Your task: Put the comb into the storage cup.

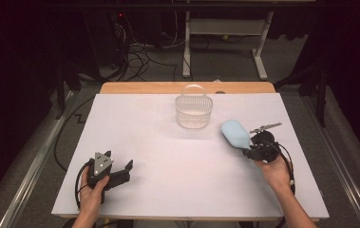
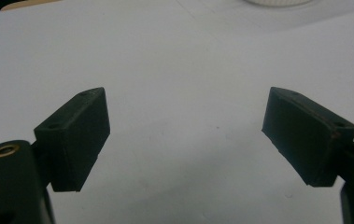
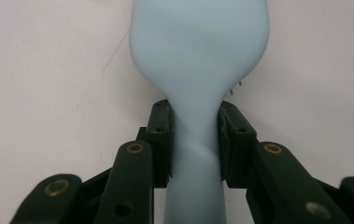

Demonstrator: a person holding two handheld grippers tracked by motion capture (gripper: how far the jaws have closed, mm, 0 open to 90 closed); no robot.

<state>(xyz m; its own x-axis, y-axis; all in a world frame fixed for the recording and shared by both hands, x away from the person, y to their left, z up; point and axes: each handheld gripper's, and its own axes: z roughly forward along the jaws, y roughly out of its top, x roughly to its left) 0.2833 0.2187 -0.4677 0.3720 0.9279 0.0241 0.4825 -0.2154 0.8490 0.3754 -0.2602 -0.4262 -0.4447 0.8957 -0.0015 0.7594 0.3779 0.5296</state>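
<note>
A soft pale-blue object (image 1: 235, 132) with a bulging rounded end and a narrow pinched waist is held at the right of the white table. My right gripper (image 1: 250, 151) is shut on it; in the right gripper view the blue object (image 3: 198, 70) is squeezed thin between the two black pads (image 3: 161, 140). My left gripper (image 1: 126, 170) rests near the front left of the table, held in a hand. Its jaws stand wide apart in the left gripper view, with bare table between its fingertips (image 2: 79, 135).
A clear plastic basket (image 1: 194, 110) with a hoop handle stands at the back middle of the white table top (image 1: 168, 156), a short way beyond the blue object. A wooden edge (image 1: 135, 88) runs along the far side. Cables and desk legs lie on the floor behind.
</note>
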